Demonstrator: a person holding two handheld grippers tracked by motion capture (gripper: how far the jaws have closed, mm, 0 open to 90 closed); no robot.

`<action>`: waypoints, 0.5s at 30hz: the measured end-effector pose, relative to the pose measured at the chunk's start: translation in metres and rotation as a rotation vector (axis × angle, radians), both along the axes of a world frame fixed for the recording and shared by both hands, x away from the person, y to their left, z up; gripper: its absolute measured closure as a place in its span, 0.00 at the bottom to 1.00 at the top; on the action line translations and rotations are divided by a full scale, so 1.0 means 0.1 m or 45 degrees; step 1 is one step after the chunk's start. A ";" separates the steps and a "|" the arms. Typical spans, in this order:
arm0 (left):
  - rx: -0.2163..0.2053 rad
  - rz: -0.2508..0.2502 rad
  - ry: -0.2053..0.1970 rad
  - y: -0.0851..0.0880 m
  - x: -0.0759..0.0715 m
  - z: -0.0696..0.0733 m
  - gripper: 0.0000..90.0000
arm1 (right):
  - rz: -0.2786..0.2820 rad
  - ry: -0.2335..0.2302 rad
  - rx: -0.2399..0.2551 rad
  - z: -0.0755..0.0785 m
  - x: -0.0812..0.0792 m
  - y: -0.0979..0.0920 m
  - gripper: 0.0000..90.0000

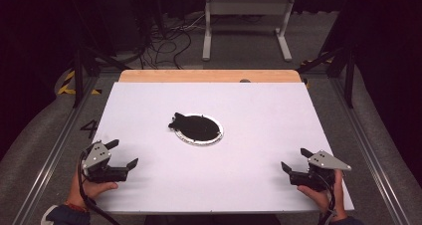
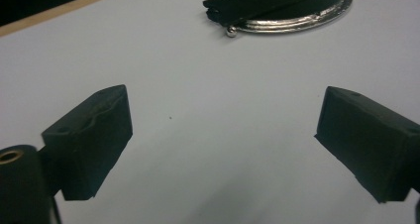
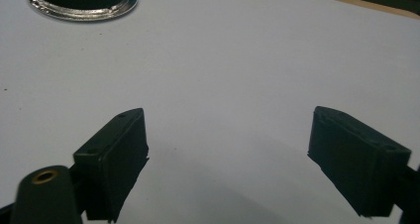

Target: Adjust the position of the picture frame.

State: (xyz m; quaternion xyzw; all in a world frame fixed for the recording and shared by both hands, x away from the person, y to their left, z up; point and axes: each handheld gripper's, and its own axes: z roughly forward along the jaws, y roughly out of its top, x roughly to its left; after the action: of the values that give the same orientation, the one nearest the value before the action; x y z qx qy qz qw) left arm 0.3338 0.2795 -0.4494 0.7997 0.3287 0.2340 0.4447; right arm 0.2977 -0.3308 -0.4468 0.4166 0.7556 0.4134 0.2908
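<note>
- high view: a white table top (image 1: 239,175) with a wooden strip (image 1: 209,75) along its far edge; near the middle sits a round silver-rimmed plate (image 1: 185,138) with a black cloth-like thing (image 1: 196,125) lying on it, one end reaching over the rim to the left.
- the left gripper (image 1: 122,154) is at the near left corner, held by a hand (image 1: 87,189); its jaws stand wide apart with nothing between them.
- the right gripper (image 1: 294,160) is at the near right edge, held by the other hand (image 1: 323,195); its jaws are also spread and grip nothing.
- both grippers are well apart from the plate, which lies between them and farther out; this view alone takes in the floor beyond, with cables (image 1: 166,43) and a white frame (image 1: 246,21).
- left gripper view: the left gripper (image 2: 223,137) looks over bare table toward the plate (image 2: 302,22) at the top; here the black thing (image 2: 267,3) shows as a folded, flat bundle overhanging the rim, and a small silver ball (image 2: 231,31) sits just beside the rim, a detail too small to make out from above.
- right gripper view: the right gripper (image 3: 228,157) has bare white surface between its jaws; the plate (image 3: 81,8) is at the top left corner with a dark mass on it, its shape cut off.
</note>
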 end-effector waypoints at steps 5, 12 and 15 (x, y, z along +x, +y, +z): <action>0.045 -0.057 0.049 -0.07 0.13 0.03 0.19 | 0.026 0.020 0.028 -0.01 0.02 0.00 0.27; 0.018 -0.051 0.062 -0.14 0.34 0.12 0.28 | 0.038 0.041 0.027 -0.02 0.04 0.05 0.30; -0.007 -0.083 0.050 -0.20 0.46 0.18 0.39 | 0.055 0.048 0.041 0.01 0.07 0.11 0.36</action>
State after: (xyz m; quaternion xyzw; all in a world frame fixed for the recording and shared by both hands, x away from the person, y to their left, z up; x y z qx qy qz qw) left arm 0.3799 0.2594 -0.4310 0.8132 0.3119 0.2027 0.4475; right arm 0.3046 -0.3201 -0.4462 0.4125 0.7631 0.4237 0.2608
